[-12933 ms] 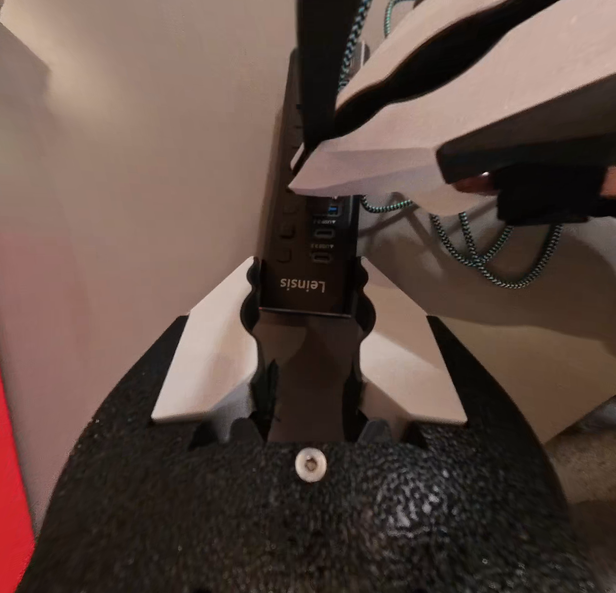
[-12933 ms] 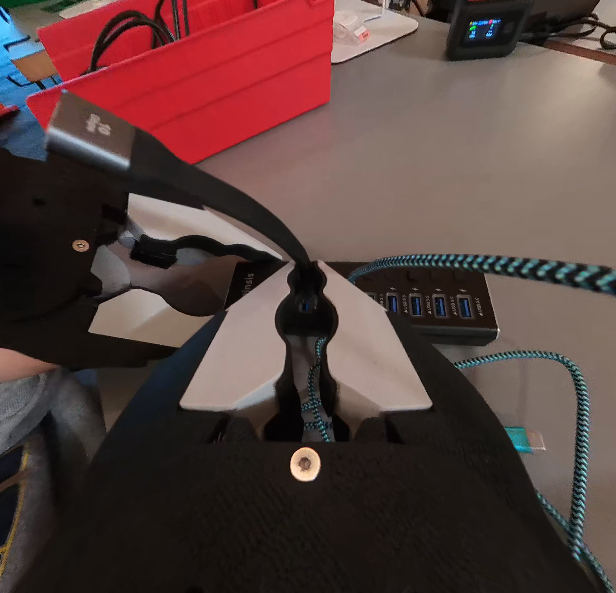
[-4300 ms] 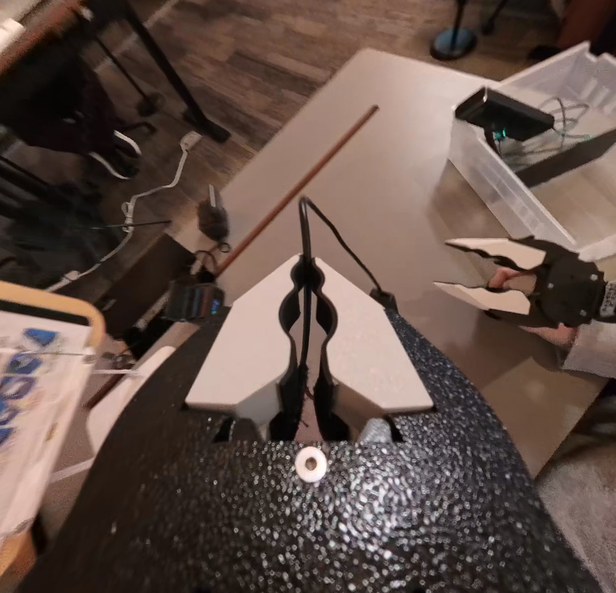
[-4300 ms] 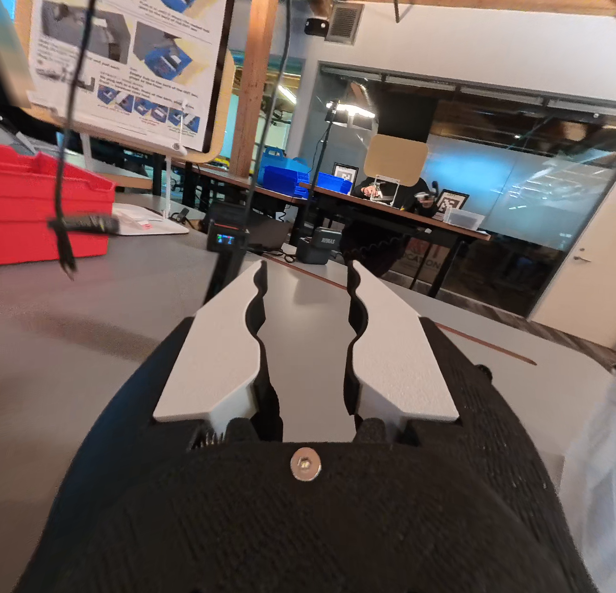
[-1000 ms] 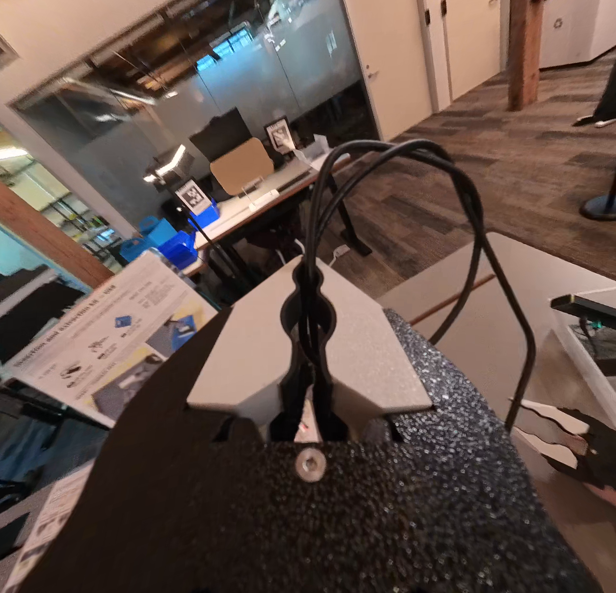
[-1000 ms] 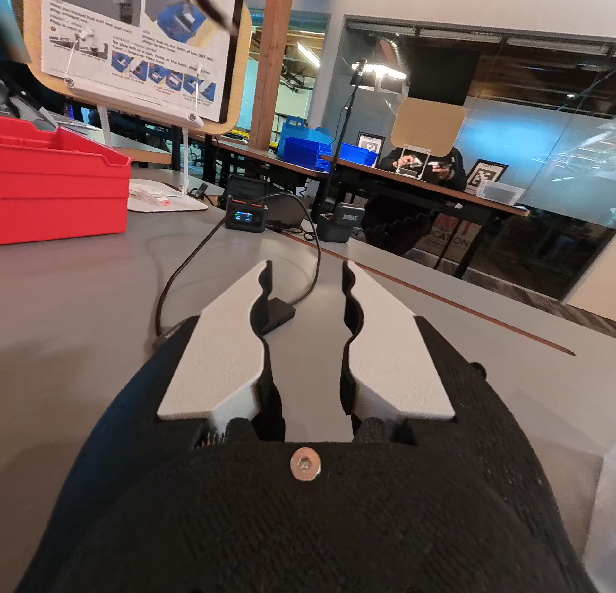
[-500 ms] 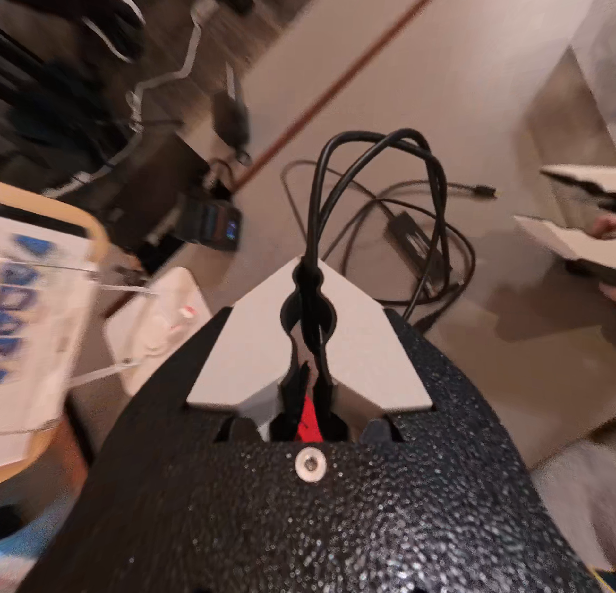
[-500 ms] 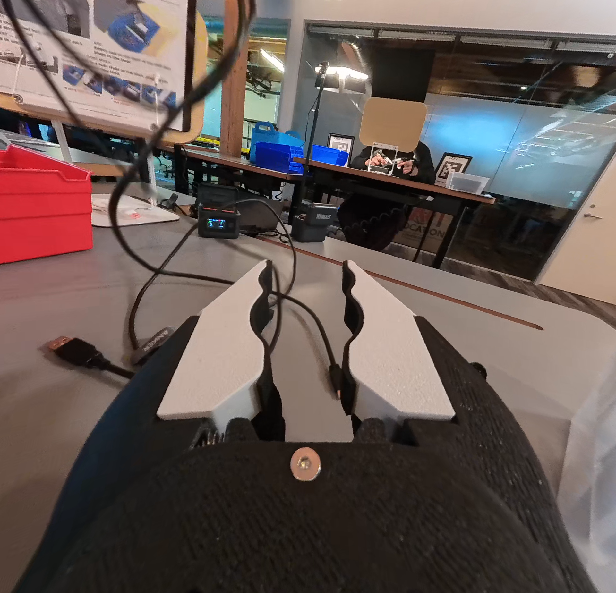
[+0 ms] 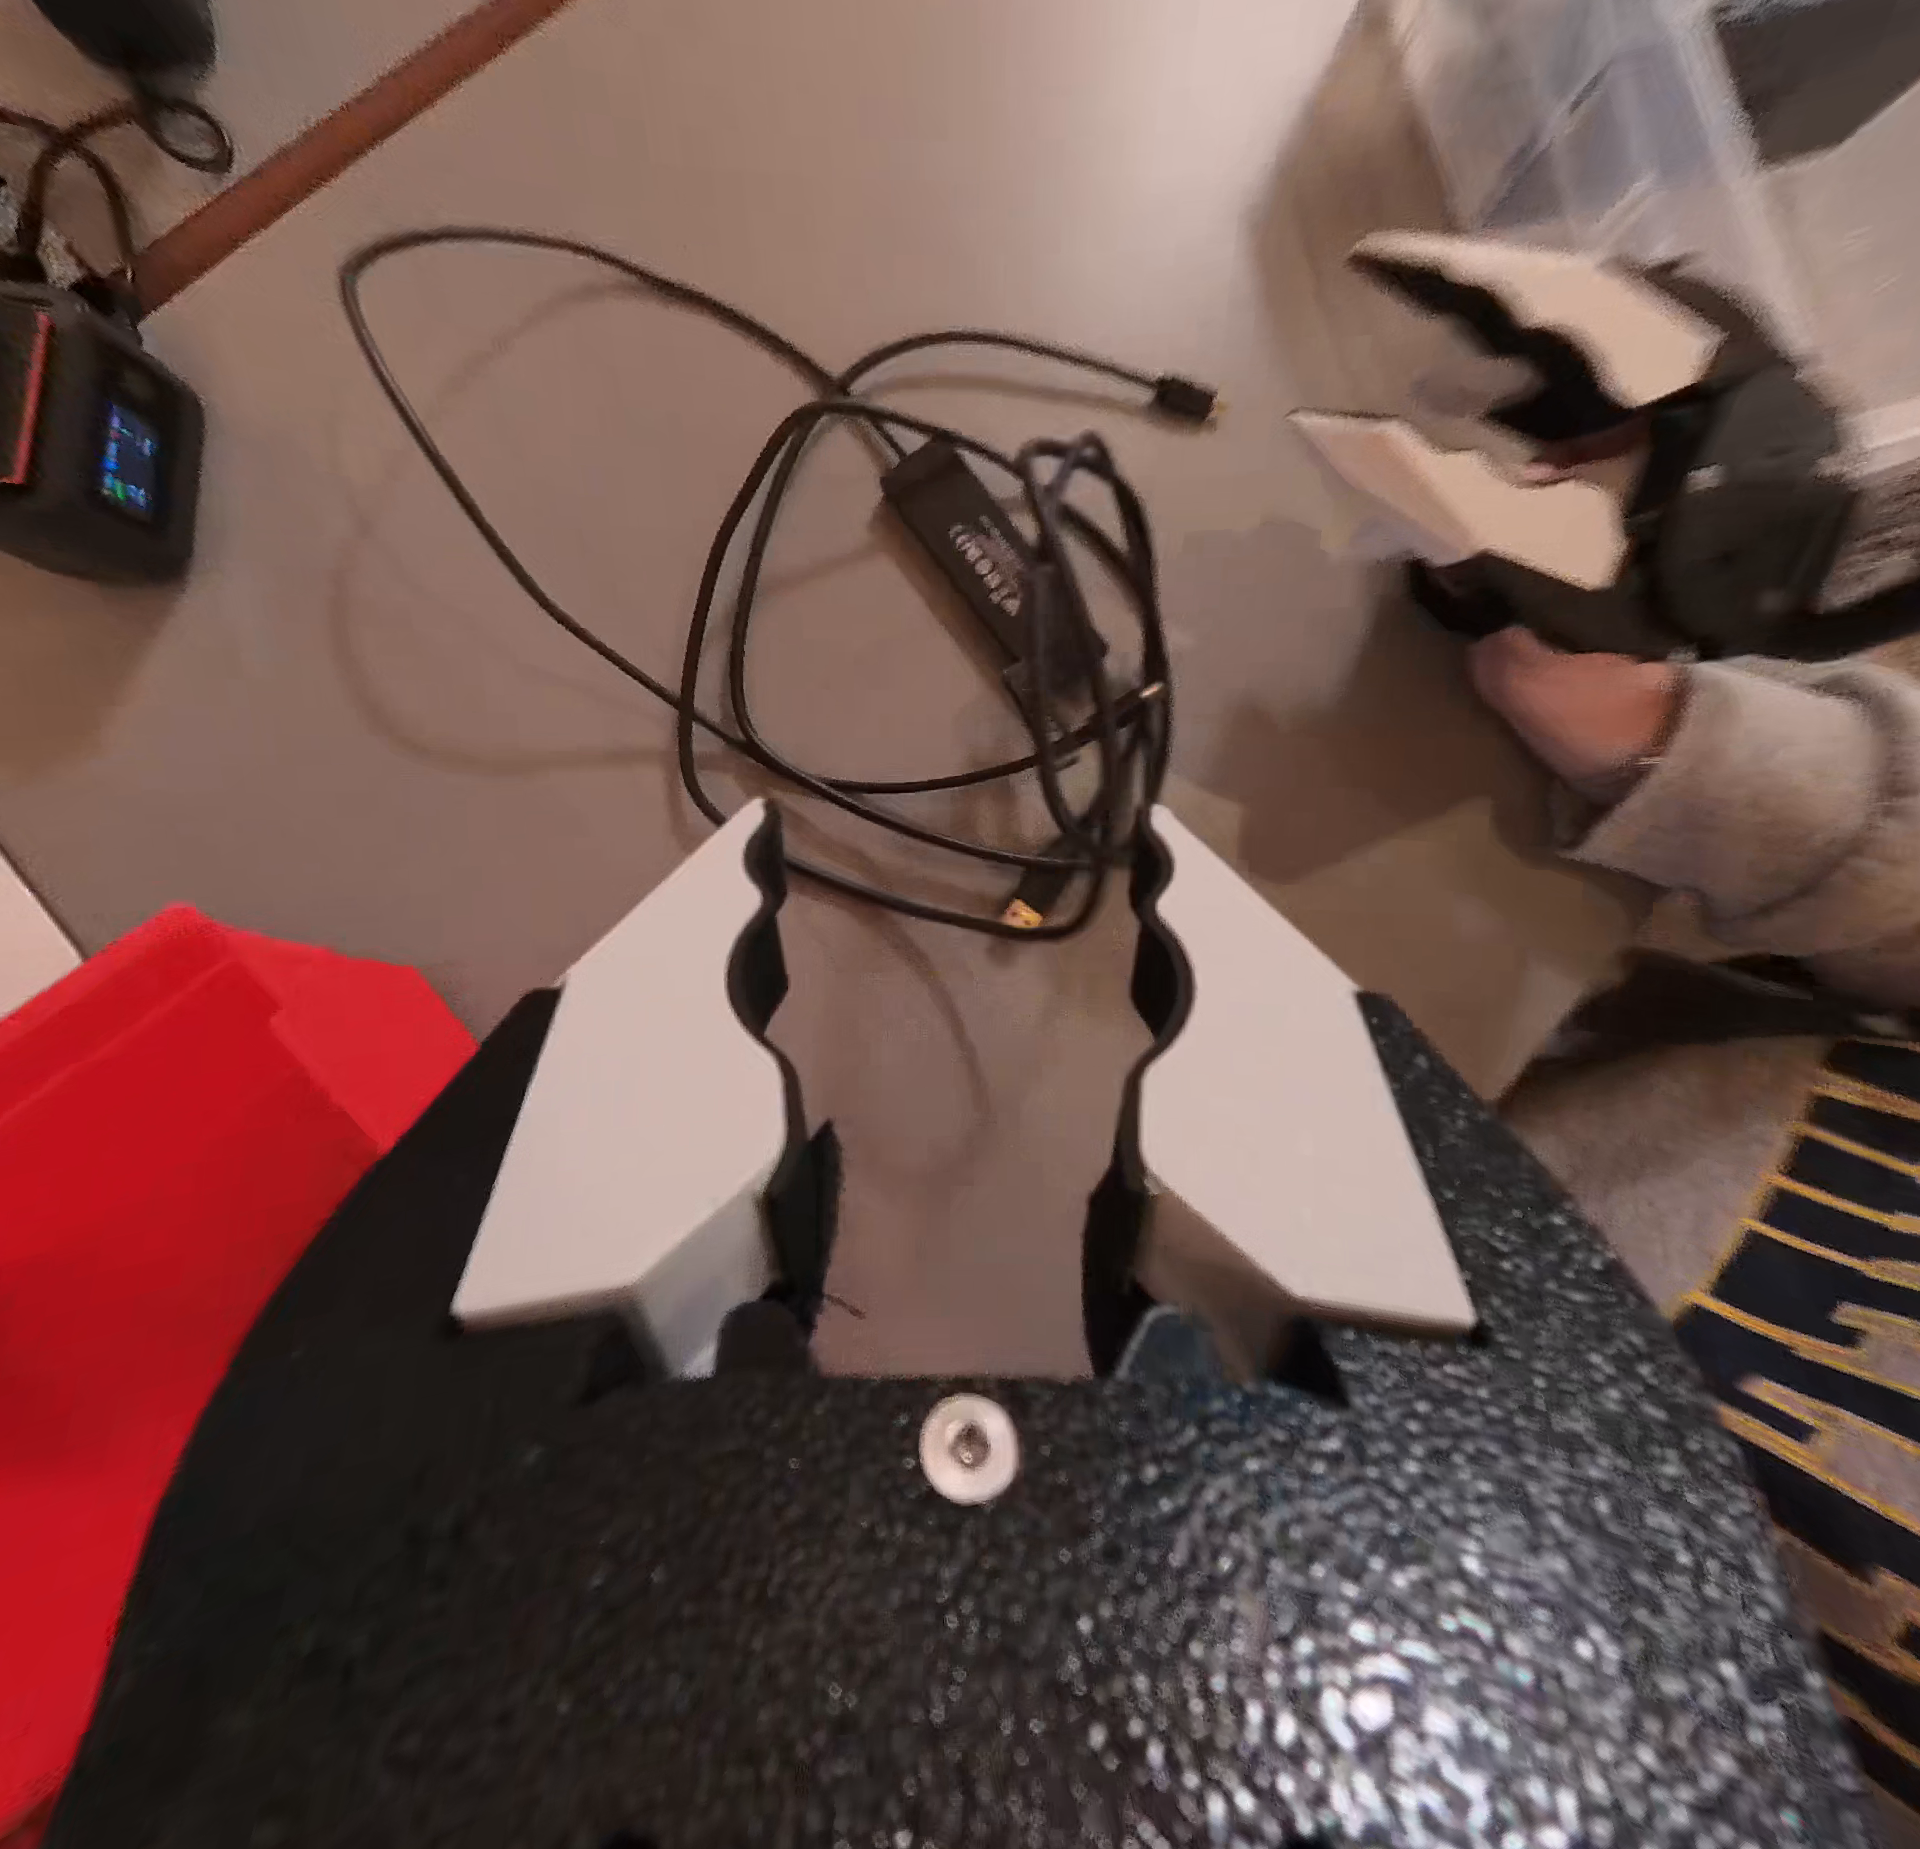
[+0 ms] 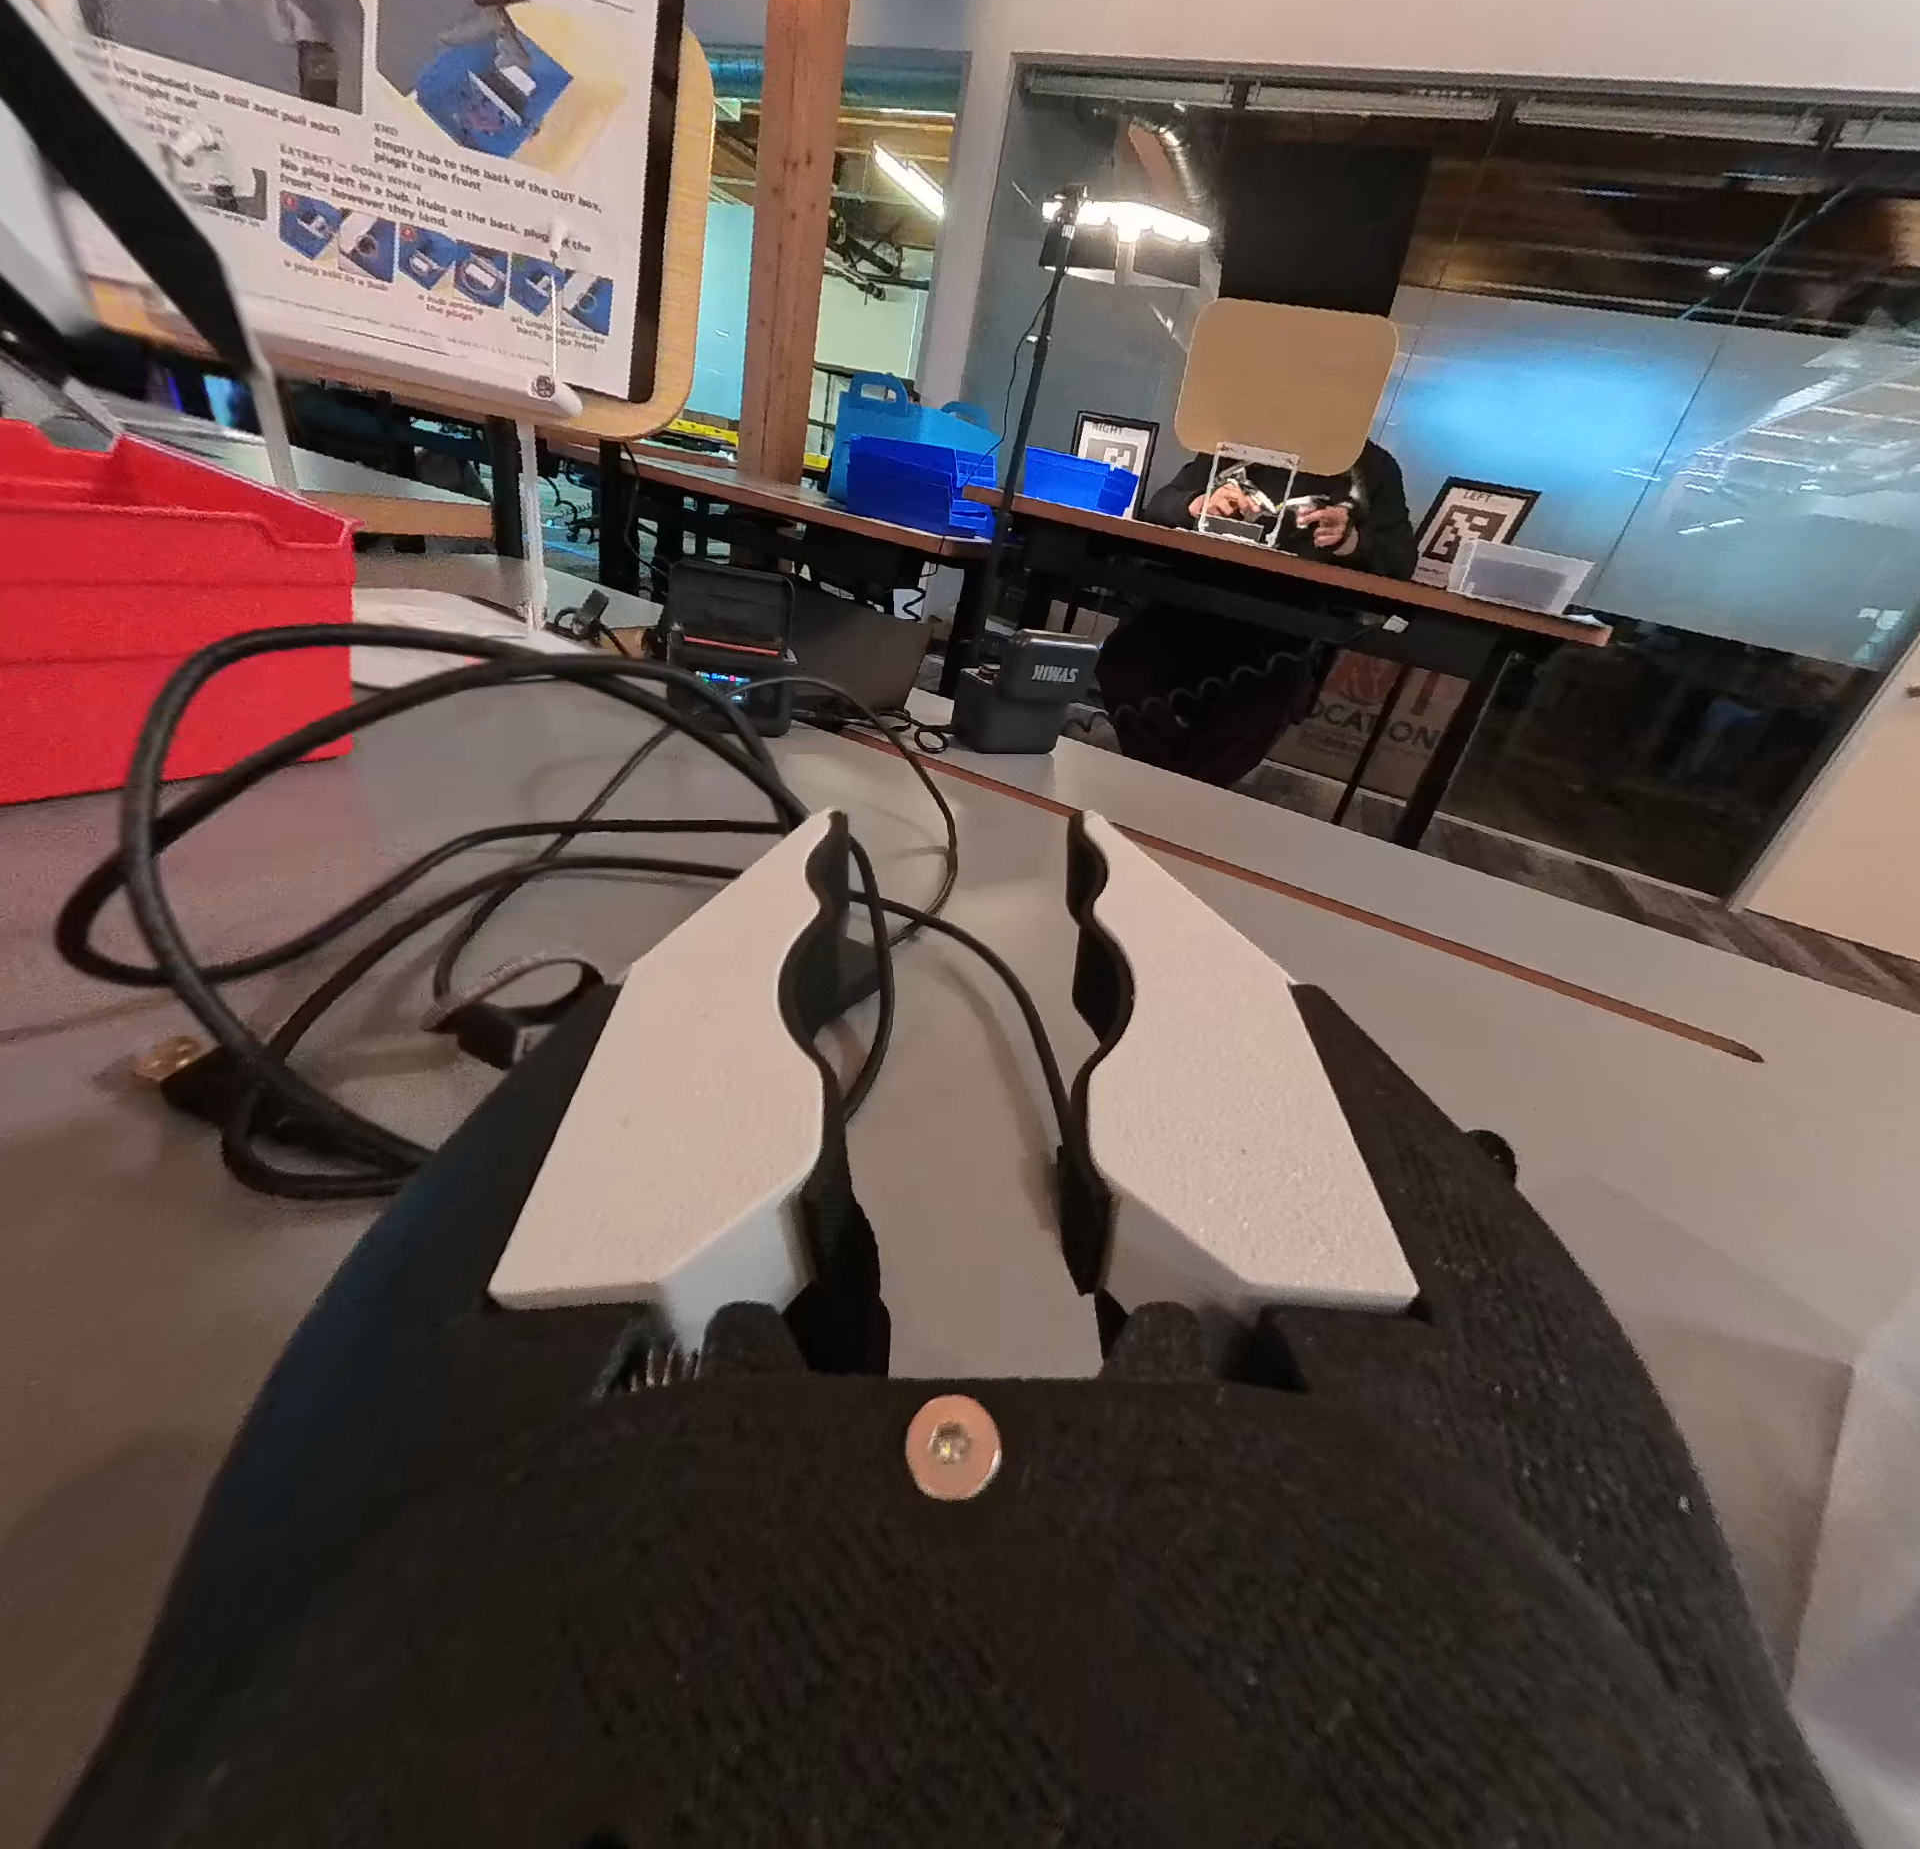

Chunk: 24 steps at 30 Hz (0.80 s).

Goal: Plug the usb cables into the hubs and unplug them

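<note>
A loose tangle of black USB cables (image 9: 935, 677) lies on the grey table (image 9: 520, 656), draped over a slim black hub (image 9: 961, 542). A gold USB-A plug (image 9: 1029, 911) and a small plug (image 9: 1179, 402) lie free at the cable ends. My left gripper (image 9: 956, 823) is open and empty, hovering above the near side of the tangle. My right gripper (image 10: 956, 833) is open and empty, low over the table, with cable loops (image 10: 208, 968) and the gold plug (image 10: 171, 1056) to its left. It also shows in the left wrist view (image 9: 1335, 345), to the right of the cables.
A red bin (image 9: 156, 1176) sits at the lower left and also shows in the right wrist view (image 10: 156, 636). A small black device with a lit screen (image 9: 94, 469) stands at the table's far side. A clear plastic bin (image 9: 1558, 85) is behind the right gripper. An instruction board (image 10: 364, 137) stands behind the red bin. The right tips stand about 12 cm off the small plug (image 9: 1179, 402). From my right tips it is roughly 12 cm to the slim black hub (image 9: 961, 542); from my left, 20 cm.
My left gripper has opened and let go of the black cable bundle, which now lies on the table. It has tilted down over it. The right gripper stayed open.
</note>
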Each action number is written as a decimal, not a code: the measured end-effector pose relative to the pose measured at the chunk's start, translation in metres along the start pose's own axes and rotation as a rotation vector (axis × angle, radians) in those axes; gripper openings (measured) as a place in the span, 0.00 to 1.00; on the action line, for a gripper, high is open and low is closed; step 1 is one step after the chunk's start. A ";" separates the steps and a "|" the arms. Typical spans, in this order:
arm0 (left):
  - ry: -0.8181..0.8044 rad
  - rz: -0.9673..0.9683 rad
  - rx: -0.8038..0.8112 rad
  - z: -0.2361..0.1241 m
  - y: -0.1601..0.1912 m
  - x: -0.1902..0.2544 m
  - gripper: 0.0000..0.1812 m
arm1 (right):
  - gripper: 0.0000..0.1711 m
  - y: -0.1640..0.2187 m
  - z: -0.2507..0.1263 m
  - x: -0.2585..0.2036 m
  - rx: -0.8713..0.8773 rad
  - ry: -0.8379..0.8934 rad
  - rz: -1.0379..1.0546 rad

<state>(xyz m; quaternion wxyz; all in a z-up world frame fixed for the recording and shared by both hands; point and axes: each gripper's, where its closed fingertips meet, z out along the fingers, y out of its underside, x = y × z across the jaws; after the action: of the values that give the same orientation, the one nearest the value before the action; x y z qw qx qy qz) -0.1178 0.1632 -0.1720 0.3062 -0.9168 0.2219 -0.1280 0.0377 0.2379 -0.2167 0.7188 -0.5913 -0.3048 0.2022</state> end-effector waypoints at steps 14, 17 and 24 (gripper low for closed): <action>-0.406 -0.630 -0.338 -0.101 0.224 -0.157 0.25 | 0.24 0.003 0.000 -0.005 -0.019 -0.018 -0.040; -0.392 -0.702 -0.377 -0.084 0.259 -0.164 0.23 | 0.24 0.004 0.000 -0.006 -0.022 -0.020 -0.046; -0.350 -0.784 -0.384 -0.057 0.289 -0.167 0.26 | 0.24 0.005 -0.001 -0.006 -0.028 -0.025 -0.053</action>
<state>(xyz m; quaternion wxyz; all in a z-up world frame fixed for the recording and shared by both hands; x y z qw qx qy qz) -0.3789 0.0090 -0.3226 0.0922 -0.9794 -0.1765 -0.0340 0.0338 0.2345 -0.2227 0.7116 -0.5905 -0.3322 0.1861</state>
